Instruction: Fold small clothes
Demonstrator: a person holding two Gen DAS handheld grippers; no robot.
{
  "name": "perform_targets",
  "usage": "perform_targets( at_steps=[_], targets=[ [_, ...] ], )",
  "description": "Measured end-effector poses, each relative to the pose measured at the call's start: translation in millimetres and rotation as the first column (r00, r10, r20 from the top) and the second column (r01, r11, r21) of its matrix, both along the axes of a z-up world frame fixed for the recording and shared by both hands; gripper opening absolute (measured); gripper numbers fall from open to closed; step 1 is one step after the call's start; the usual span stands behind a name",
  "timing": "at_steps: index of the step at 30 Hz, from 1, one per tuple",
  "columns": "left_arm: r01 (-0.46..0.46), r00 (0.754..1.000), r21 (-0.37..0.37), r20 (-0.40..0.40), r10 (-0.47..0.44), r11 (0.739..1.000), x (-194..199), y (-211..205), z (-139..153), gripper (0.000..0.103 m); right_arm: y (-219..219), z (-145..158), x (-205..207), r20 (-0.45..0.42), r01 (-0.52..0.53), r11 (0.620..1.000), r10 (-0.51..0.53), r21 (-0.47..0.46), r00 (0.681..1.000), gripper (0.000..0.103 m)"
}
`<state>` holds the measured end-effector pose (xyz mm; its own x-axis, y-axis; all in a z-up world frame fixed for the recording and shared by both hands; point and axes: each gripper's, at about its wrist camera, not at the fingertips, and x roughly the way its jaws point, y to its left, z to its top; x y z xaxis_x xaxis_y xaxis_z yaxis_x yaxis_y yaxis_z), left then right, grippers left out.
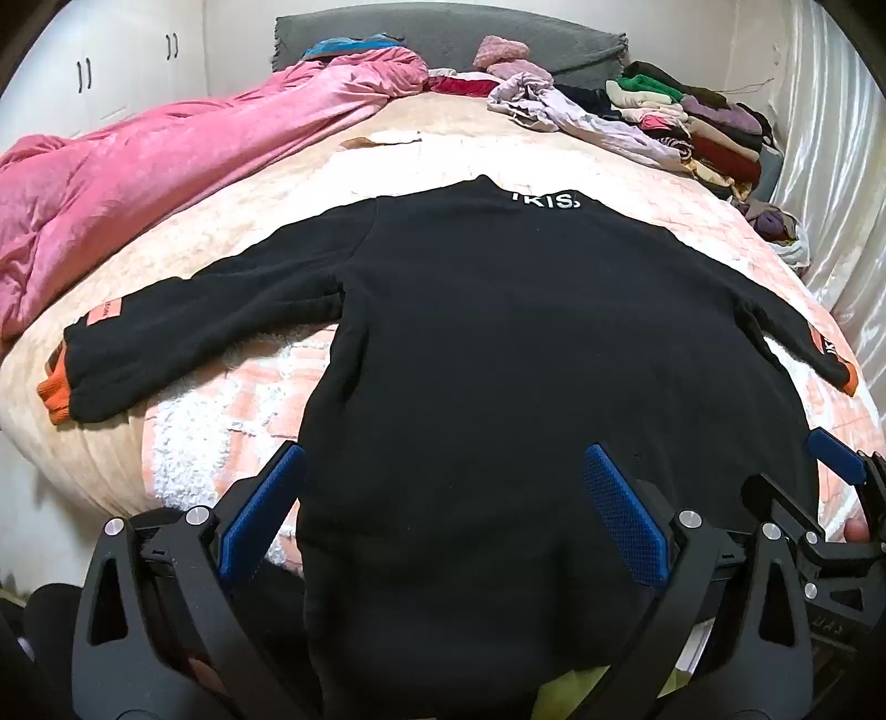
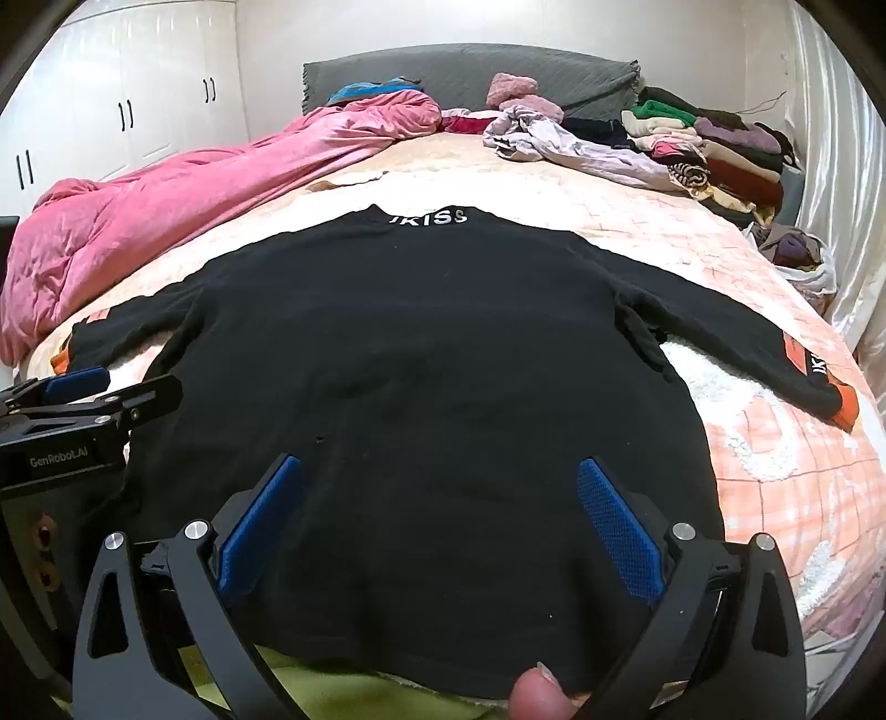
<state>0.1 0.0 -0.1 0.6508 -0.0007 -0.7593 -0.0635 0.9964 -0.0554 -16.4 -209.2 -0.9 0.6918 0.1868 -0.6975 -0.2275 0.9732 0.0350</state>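
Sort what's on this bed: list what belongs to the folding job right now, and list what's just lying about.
In the job:
black sweater, spread flat
left gripper, open
right gripper, open

Lying about:
pink quilt
stack of clothes
lilac garment
grey headboard

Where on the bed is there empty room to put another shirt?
Bare bed lies between the black sweater's collar and the headboard, edged by the pink quilt. Another patch sits below its orange-cuffed sleeve. The far corner is crowded with a clothes pile.
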Motion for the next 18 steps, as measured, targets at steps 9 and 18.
perform_targets(
  at_steps=[9,18],
  targets=[
    [-0.012,1.0,-0.002,-0.01,0.012,1.0,7.1,2.5,7.1,0.094,0.3,-0.8,0.4,0.0,0.0,1.0,0.0,-0.013,1.0,0.099],
    [-0.007,1.0,0.006,0.004,0.007,1.0,-1.9,0.5,-0.6,0.094,-0.4,-2.4,0.9,-0.001,-0.002,1.0,0.002,-0.012,1.0,0.099]
  ],
)
